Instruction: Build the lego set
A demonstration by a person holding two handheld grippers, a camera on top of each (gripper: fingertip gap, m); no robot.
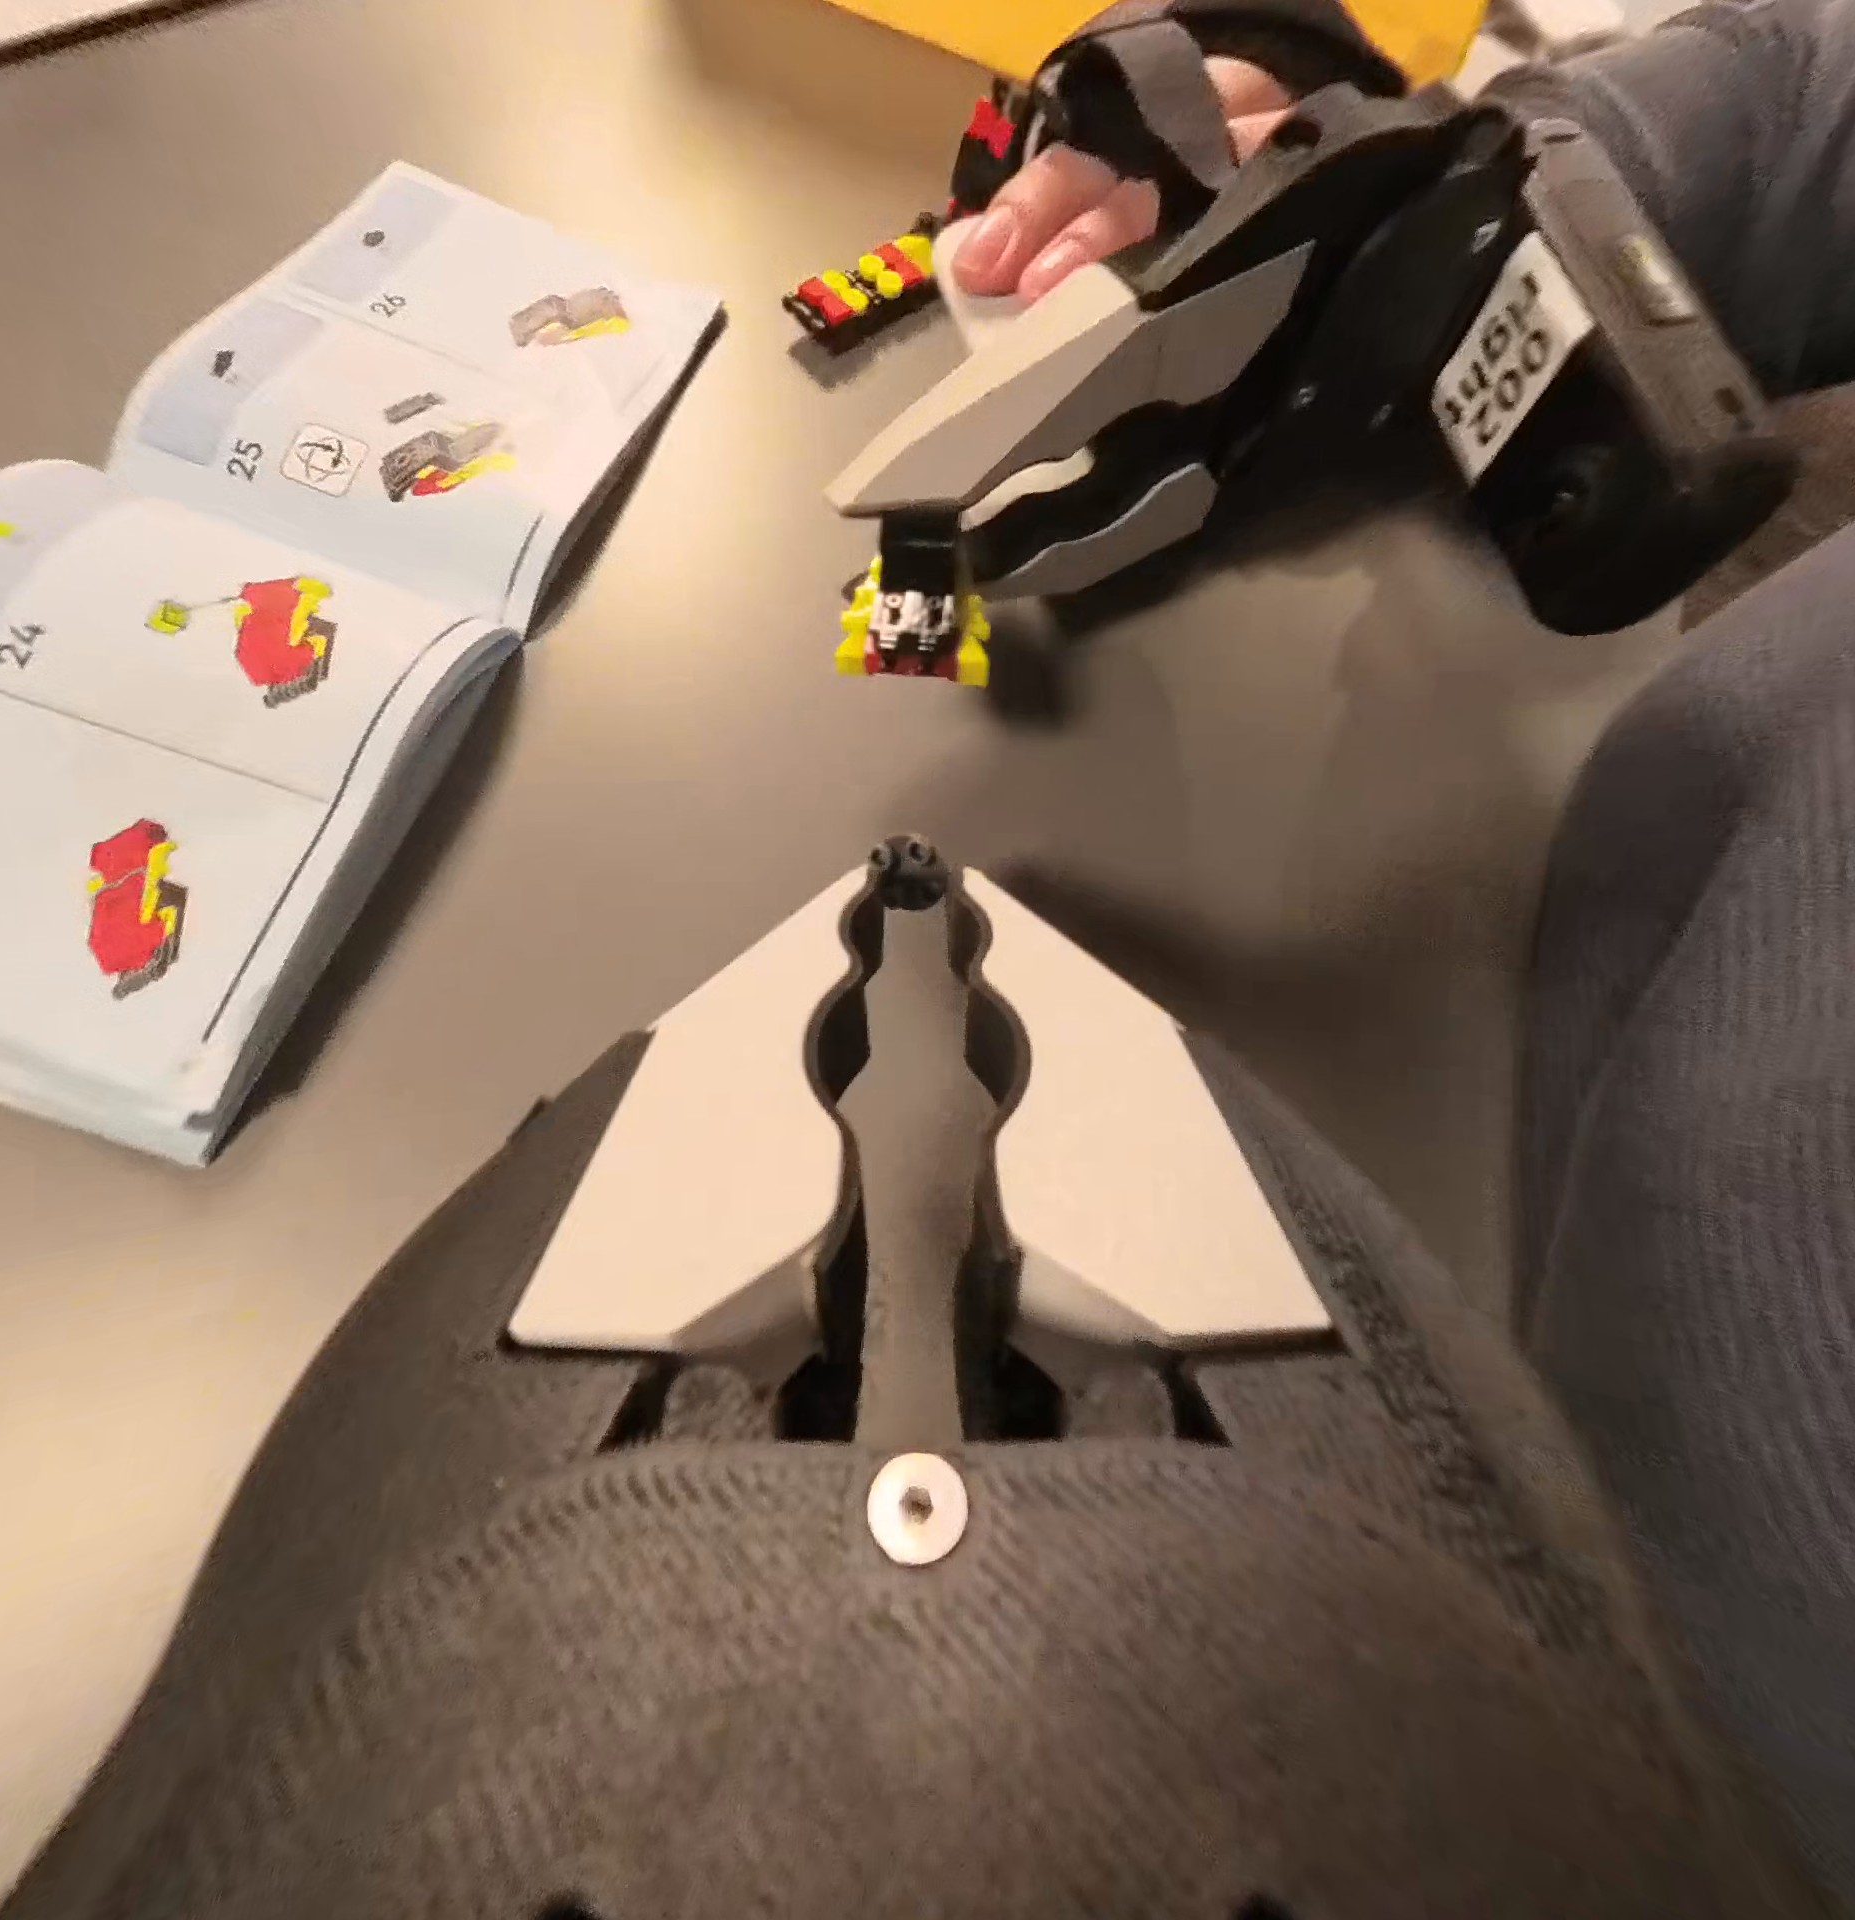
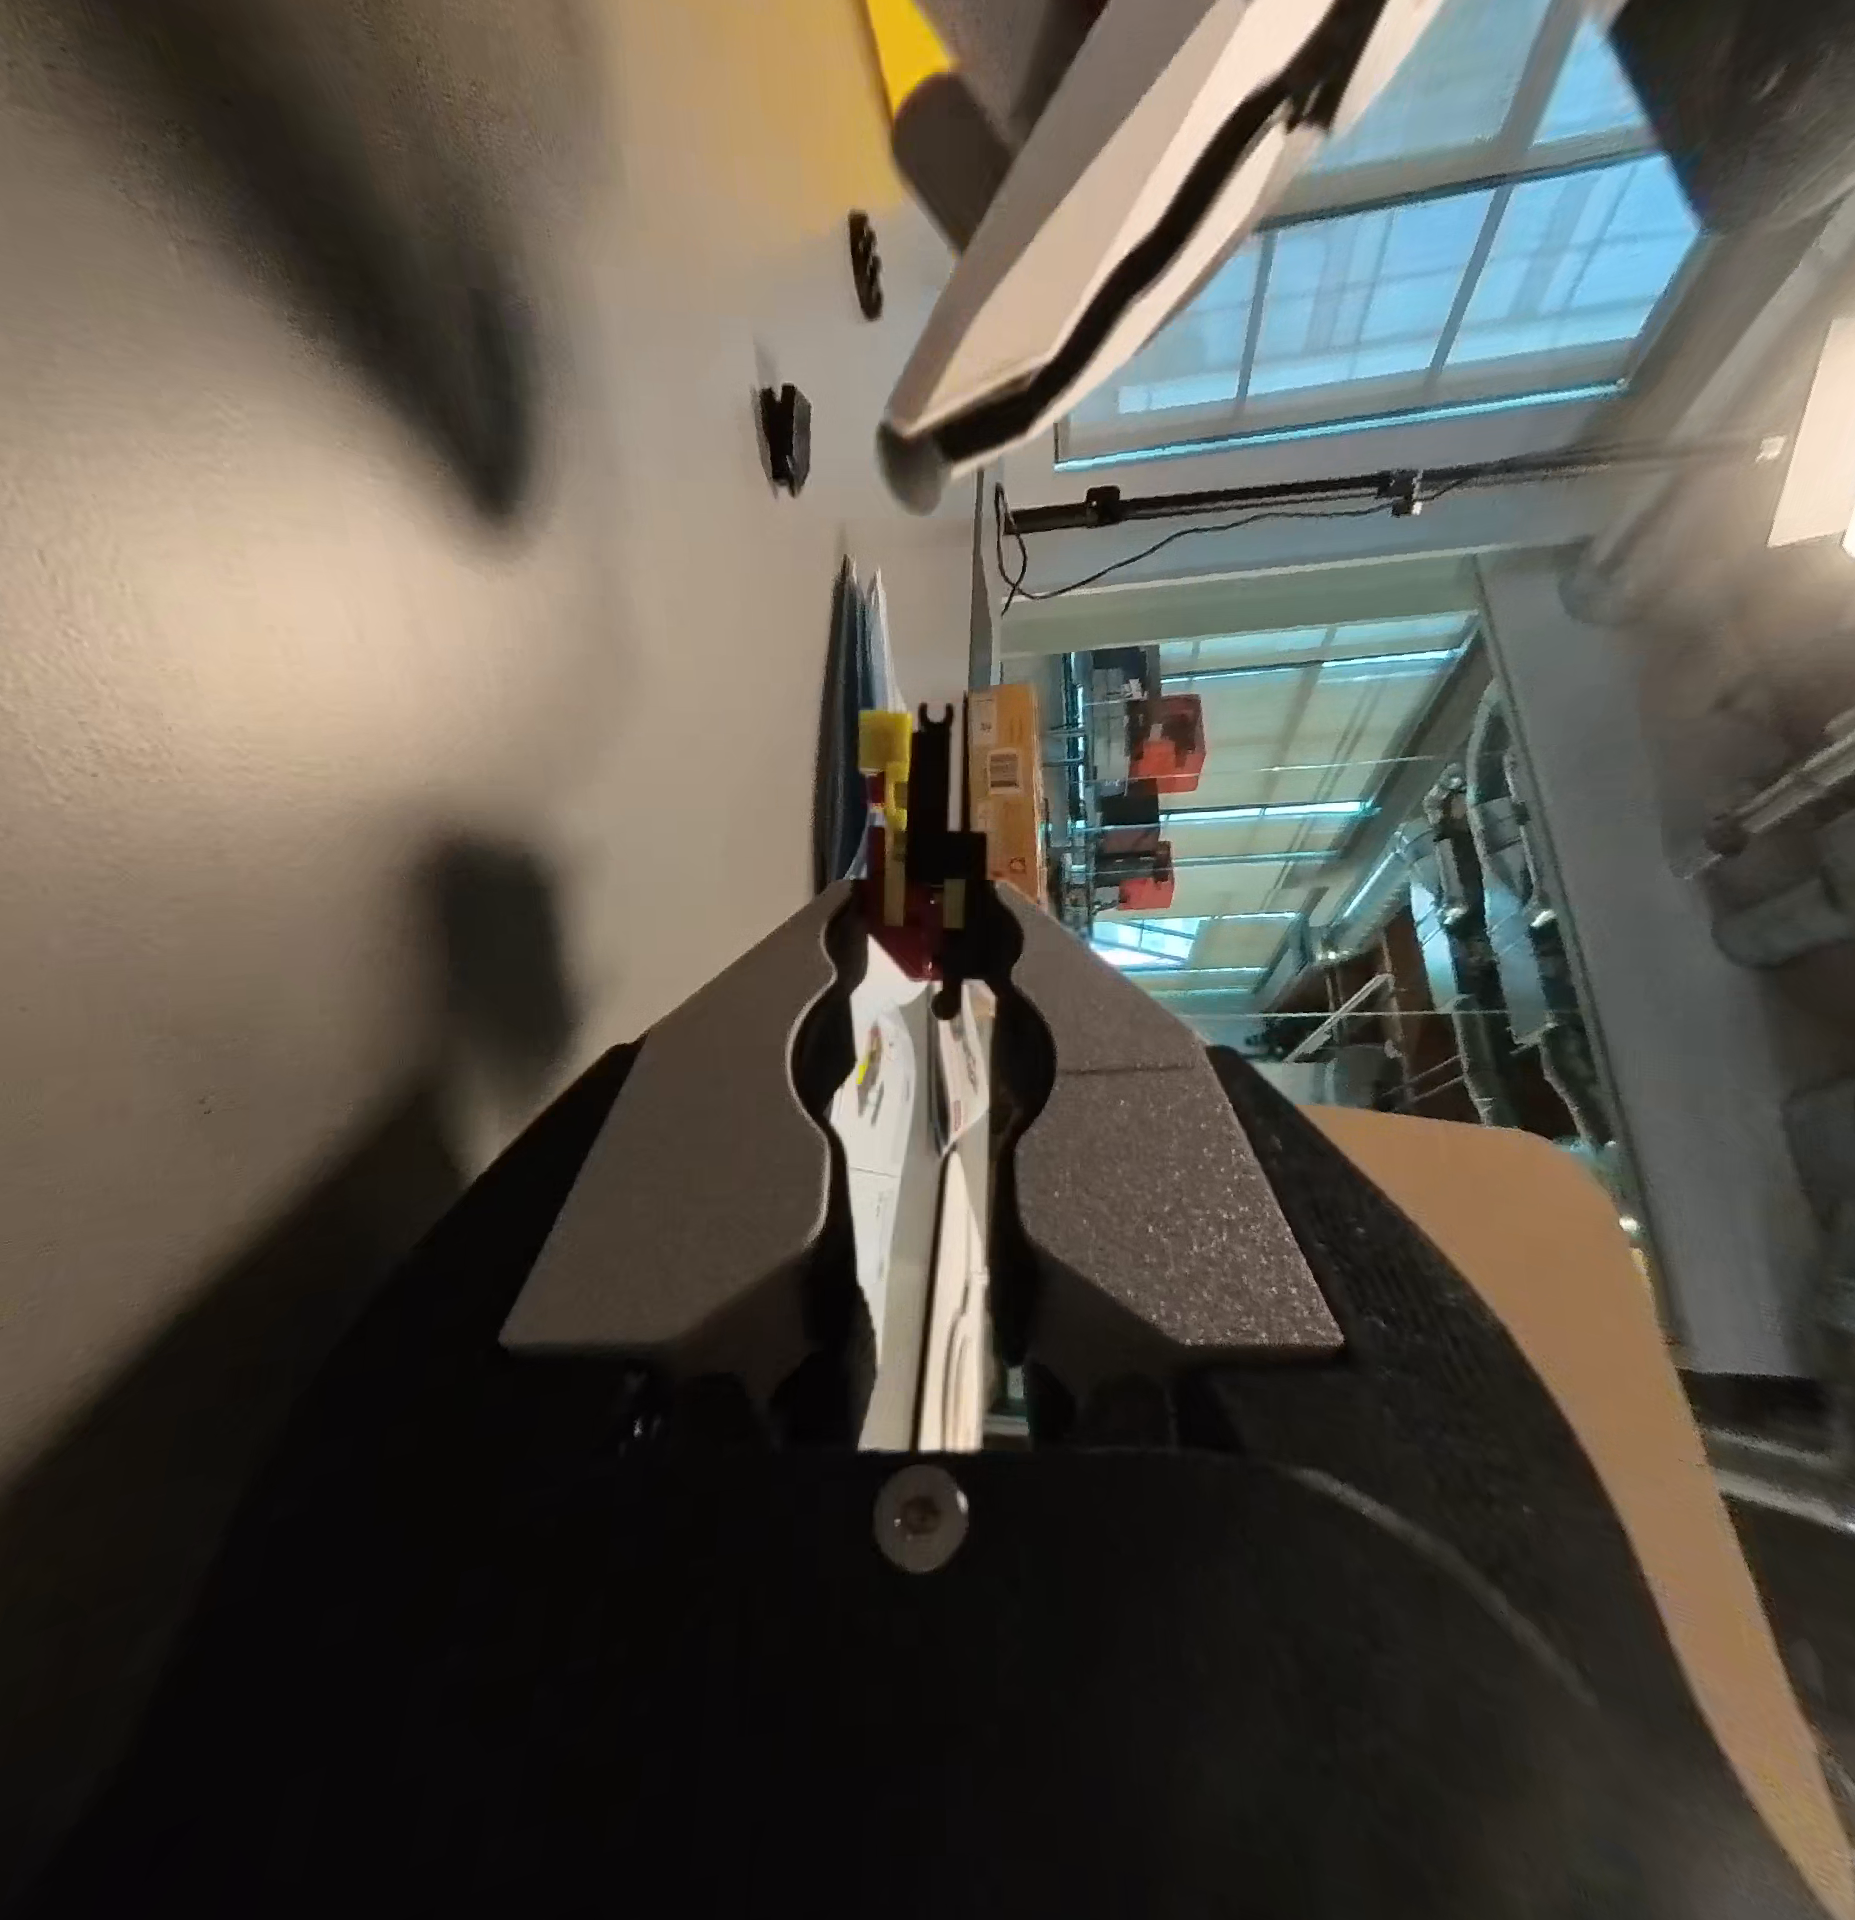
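Right tongs (image 1: 918,540) pinch the half-built model (image 1: 910,634) above the worktop (image 1: 694,779); left tongs (image 1: 910,883) nip a tiny black piece (image 1: 907,871). Thin grips: a hard press could pop either loose.

Left tool (image 1: 910,883) pinching closed, right tool (image 2: 928,914) clamped, rolled sideways

table (image 1: 694,779): smooth matt | booklet (image 1: 279,623): paper | lego assembly (image 1: 910,623): glossy plastic
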